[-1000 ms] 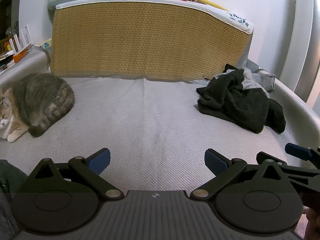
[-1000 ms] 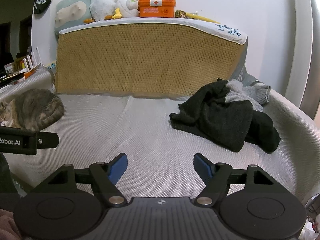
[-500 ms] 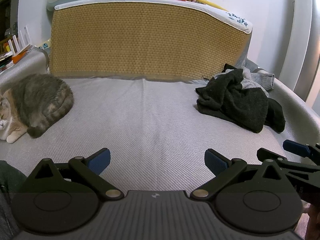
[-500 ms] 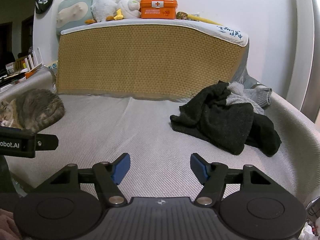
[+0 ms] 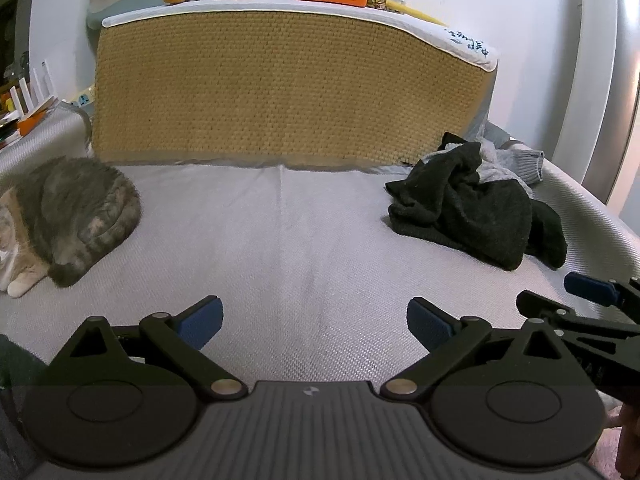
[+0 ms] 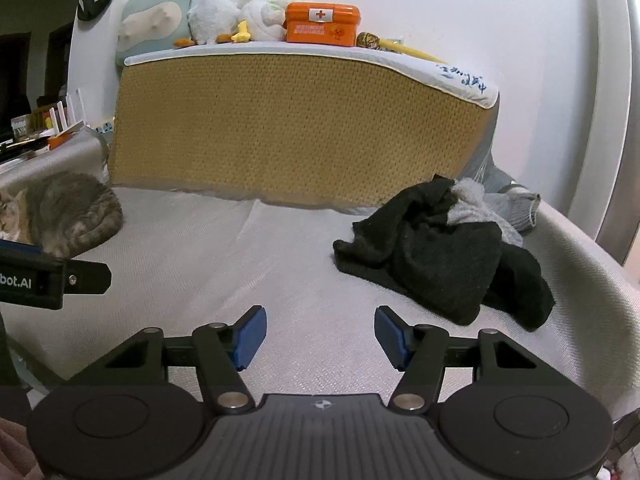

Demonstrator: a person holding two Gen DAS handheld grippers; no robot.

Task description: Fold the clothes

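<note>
The right tool (image 6: 320, 334) is narrowing its empty jaws, the left tool (image 5: 314, 320) gapes empty, and the dark clothes (image 6: 436, 260) lie crumpled ahead-right, unfolded and untouched.

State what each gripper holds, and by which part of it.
Nothing is held. The left gripper is open over bare sheet; the right gripper has its jaws closing on nothing. The dark garment lies untouched ahead.

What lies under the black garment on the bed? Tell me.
A grey knit garment sticks out behind and beneath the black garment; the bed's grey cover lies below. Anything else under the pile is covered.
</note>
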